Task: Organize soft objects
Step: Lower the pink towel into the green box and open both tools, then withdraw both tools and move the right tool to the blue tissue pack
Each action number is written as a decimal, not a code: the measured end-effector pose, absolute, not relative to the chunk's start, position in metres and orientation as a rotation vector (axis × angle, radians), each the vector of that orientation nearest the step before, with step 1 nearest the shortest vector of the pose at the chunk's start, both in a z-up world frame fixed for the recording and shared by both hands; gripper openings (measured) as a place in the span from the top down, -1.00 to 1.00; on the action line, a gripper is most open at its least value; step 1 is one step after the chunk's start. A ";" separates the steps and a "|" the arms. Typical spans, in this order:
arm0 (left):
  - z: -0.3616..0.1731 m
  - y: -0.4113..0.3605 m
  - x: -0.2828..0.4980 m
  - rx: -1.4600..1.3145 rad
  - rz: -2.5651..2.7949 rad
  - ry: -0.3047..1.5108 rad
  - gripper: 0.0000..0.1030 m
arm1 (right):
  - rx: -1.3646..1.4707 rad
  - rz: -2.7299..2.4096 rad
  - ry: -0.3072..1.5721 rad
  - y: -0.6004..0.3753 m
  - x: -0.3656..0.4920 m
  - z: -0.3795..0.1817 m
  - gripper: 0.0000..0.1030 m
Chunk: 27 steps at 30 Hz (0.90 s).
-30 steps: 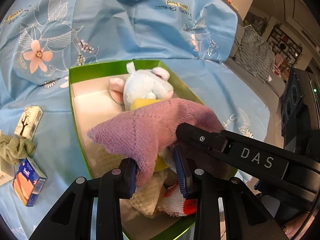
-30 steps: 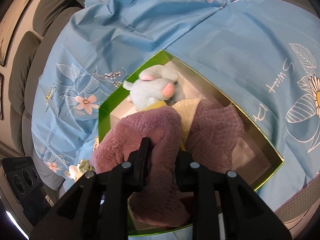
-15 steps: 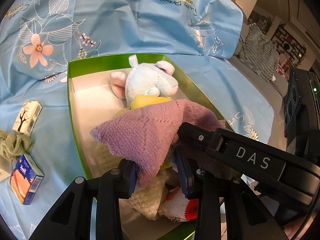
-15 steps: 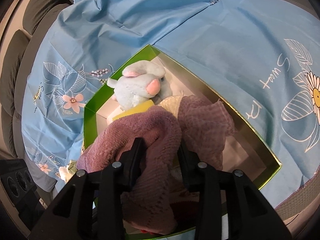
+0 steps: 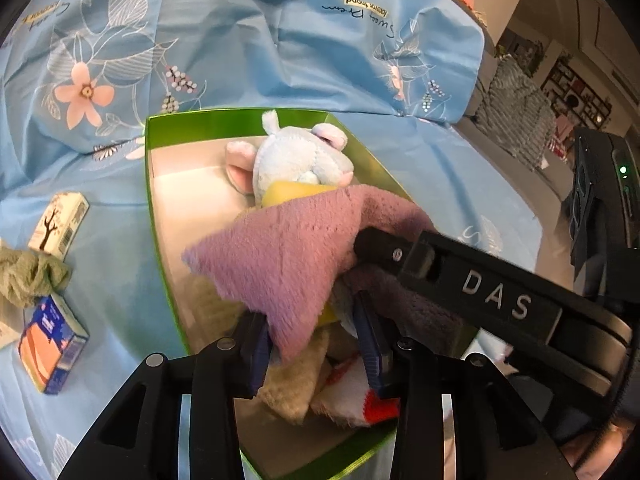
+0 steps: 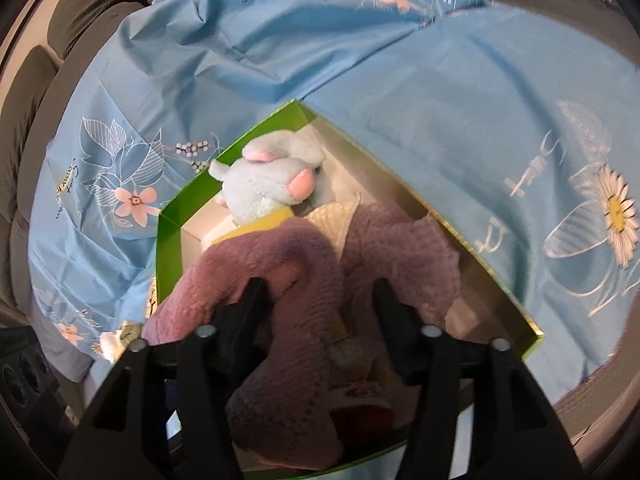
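Off to the left on the blue floral sheet (image 5: 120, 160) lie two small cartons (image 5: 52, 344) and a green scrunchie (image 5: 28, 276), outside the green box (image 5: 160, 216). The left gripper (image 5: 316, 340) has eased from a tight pinch: its jaws are opening, narrow, a corner of the purple towel (image 5: 280, 256) hanging between them, brushing one pad. The right gripper (image 6: 320, 308) is opening wider; a second ago it clamped the towel's fold, which now sits loose between the fingers. So the towel is likely delivered (release underway). It lies in the box over a yellow item, its long axis running from near edge toward the blue plush (image 6: 272, 184) at the far corner.
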<state>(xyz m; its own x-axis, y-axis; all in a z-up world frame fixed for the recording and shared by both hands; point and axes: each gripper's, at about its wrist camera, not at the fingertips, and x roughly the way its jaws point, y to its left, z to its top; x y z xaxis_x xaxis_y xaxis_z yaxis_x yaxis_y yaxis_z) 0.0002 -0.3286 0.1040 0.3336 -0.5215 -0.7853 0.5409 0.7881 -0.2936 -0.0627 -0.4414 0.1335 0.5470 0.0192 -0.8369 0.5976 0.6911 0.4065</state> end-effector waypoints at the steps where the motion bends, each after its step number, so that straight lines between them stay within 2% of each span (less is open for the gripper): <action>1: 0.106 -0.327 -0.001 0.017 -0.699 1.017 0.08 | 0.744 -0.387 0.935 -0.442 -0.064 0.135 -0.27; 2: 0.109 -0.325 -0.004 0.012 -0.707 1.014 -0.01 | 0.745 -0.390 0.924 -0.442 -0.066 0.137 -0.39; 3: 0.111 -0.324 -0.006 0.009 -0.710 1.008 -0.13 | 0.751 -0.392 0.912 -0.443 -0.069 0.139 -0.44; 5: 0.119 -0.319 -0.013 0.004 -0.718 0.980 -0.18 | 0.771 -0.390 0.880 -0.446 -0.074 0.142 -0.54; 10: 0.134 -0.302 -0.027 0.006 -0.713 0.939 -0.32 | 0.787 -0.383 0.814 -0.442 -0.085 0.154 -0.60; 13: 0.141 -0.283 -0.030 -0.015 -0.689 0.919 -0.33 | 0.752 -0.372 0.757 -0.432 -0.088 0.169 -0.66; 14: 0.142 -0.278 -0.031 -0.024 -0.680 0.917 -0.33 | 0.741 -0.363 0.741 -0.429 -0.088 0.173 -0.80; 16: 0.144 -0.264 -0.031 -0.042 -0.652 0.913 -0.34 | 0.711 -0.321 0.700 -0.419 -0.089 0.184 -0.92; 27: 0.136 -0.184 -0.027 -0.077 -0.508 0.920 -0.34 | 0.590 -0.103 0.666 -0.342 -0.061 0.212 -0.97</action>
<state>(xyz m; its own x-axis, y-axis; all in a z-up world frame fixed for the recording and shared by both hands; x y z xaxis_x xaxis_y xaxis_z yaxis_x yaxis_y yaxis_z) -0.0265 -0.1837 0.1360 0.4973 -0.4513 -0.7410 0.3867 0.8798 -0.2764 -0.0611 -0.3419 0.2117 0.7880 0.0940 -0.6084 0.2734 0.8321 0.4825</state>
